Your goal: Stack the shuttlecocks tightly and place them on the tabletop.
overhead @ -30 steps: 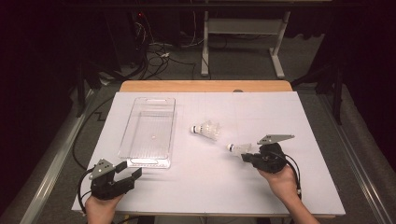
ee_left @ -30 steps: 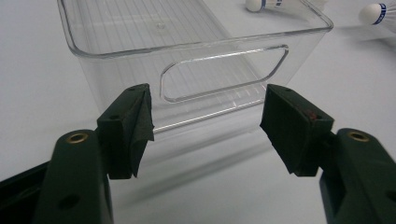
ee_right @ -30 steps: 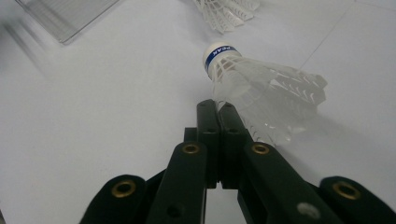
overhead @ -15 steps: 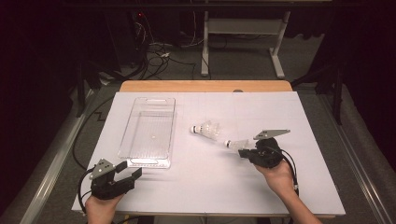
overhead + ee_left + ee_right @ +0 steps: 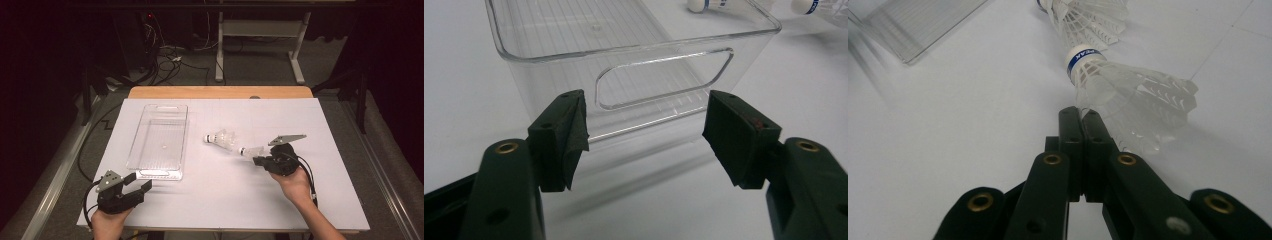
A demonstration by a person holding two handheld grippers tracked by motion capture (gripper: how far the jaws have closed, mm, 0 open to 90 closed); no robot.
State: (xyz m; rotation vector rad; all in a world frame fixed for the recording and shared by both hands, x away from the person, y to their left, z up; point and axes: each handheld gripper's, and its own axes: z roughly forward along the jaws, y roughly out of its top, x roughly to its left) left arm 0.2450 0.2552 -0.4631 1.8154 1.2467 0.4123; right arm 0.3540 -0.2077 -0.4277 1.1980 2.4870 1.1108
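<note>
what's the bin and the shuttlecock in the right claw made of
Bin: looks like clear hard plastic, glossy; the table shows through its ribbed walls and cut-out handle. Held shuttlecock: translucent white moulded skirt with open ribs, probably nylon or plastic; its white head with a blue band could be cork or foam.

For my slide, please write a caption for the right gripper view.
Right gripper shut on a shuttlecock's feather skirt.

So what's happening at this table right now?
A person works two handheld tools over a white-covered table. The right tool is shut on the feather skirt of a shuttlecock, beside a second shuttlecock lying on the table. The left tool rests open, facing the handle end of an empty clear plastic bin.
</note>
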